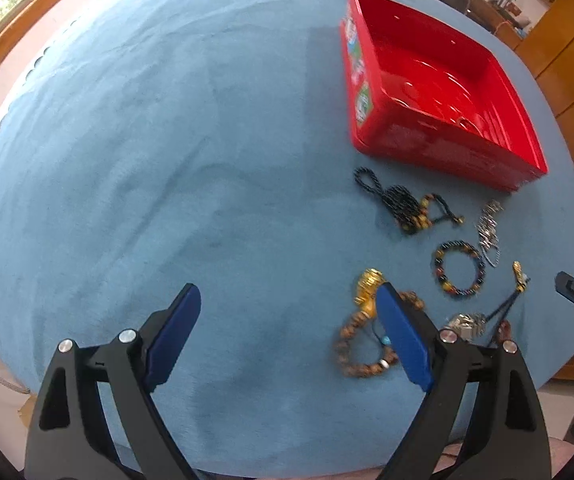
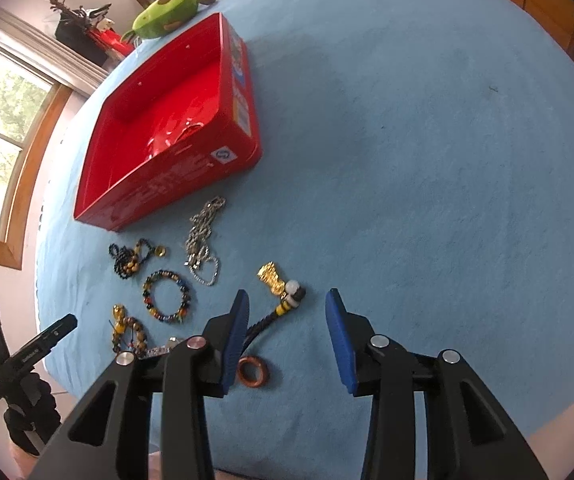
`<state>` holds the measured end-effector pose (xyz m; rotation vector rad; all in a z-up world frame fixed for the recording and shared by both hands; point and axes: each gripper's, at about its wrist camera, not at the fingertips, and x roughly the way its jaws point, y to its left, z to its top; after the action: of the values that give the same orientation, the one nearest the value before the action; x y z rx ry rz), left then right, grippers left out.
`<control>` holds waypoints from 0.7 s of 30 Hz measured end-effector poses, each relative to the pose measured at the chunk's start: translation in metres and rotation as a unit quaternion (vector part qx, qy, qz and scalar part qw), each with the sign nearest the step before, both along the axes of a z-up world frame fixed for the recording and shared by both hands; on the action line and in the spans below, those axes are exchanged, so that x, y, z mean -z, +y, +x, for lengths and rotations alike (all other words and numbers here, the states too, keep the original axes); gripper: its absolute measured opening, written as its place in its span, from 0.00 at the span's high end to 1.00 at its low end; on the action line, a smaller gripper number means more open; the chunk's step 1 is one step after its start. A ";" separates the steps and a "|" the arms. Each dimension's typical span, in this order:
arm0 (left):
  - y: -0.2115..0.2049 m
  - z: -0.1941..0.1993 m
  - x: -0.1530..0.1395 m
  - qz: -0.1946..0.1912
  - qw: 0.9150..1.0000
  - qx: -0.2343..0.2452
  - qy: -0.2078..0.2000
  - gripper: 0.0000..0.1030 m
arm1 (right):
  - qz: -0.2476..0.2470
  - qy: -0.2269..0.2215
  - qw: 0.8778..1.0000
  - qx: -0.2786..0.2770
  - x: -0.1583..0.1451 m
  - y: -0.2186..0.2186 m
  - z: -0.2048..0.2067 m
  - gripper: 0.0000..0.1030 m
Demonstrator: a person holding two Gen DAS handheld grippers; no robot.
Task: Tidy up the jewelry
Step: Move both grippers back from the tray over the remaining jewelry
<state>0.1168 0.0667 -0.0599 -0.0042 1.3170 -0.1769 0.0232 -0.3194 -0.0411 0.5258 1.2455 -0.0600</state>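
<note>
Jewelry (image 1: 457, 268) loose beside red box (image 1: 371, 144) | left jaws empty, spread | right jaws empty, apart

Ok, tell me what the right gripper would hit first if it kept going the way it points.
Probably just the bare blue cloth: the open right gripper has nothing between its fingers. The gold charm lies just left of that line, though depth is unclear.
</note>
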 end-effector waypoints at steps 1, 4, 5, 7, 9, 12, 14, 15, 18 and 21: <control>-0.003 -0.002 0.002 -0.003 1.000 0.003 0.004 0.14 | 0.001 0.000 1.000 -0.002 0.000 0.002 -0.002 0.61; -0.013 -0.003 0.005 -0.007 1.000 0.013 0.008 0.14 | 0.001 0.001 1.000 -0.003 0.001 0.004 -0.004 0.61; -0.017 -0.002 0.008 -0.007 1.000 0.016 0.011 0.14 | 0.002 0.001 1.000 -0.001 0.002 0.004 -0.005 0.61; -0.022 -0.001 0.014 -0.007 1.000 0.020 0.017 0.14 | 0.002 0.004 1.000 0.000 0.003 0.004 -0.007 0.61; -0.029 -0.001 0.021 -0.009 0.999 0.025 0.023 0.14 | 0.001 0.006 1.000 0.001 0.004 0.005 -0.008 0.61; -0.038 0.003 0.026 -0.014 0.999 0.032 0.027 0.14 | 0.001 0.010 1.000 0.002 0.007 0.006 -0.010 0.61; -0.042 0.007 0.031 -0.014 0.999 0.033 0.031 0.15 | 0.001 0.012 1.000 0.001 0.008 0.007 -0.010 0.61; -0.043 0.005 0.033 -0.014 0.999 0.032 0.034 0.16 | 0.001 0.013 1.000 0.001 0.008 0.007 -0.010 0.61; -0.045 0.008 0.041 -0.017 0.998 0.030 0.048 0.25 | 0.002 0.014 1.000 0.001 0.009 0.008 -0.010 0.61; -0.046 0.008 0.051 -0.025 0.997 0.027 0.069 0.33 | 0.002 0.014 1.000 0.003 0.009 0.007 -0.010 0.61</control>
<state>0.1246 0.0210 -0.1112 -0.0234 1.4505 -0.2601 0.0129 -0.3122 -0.0502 0.5330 1.2720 -0.0699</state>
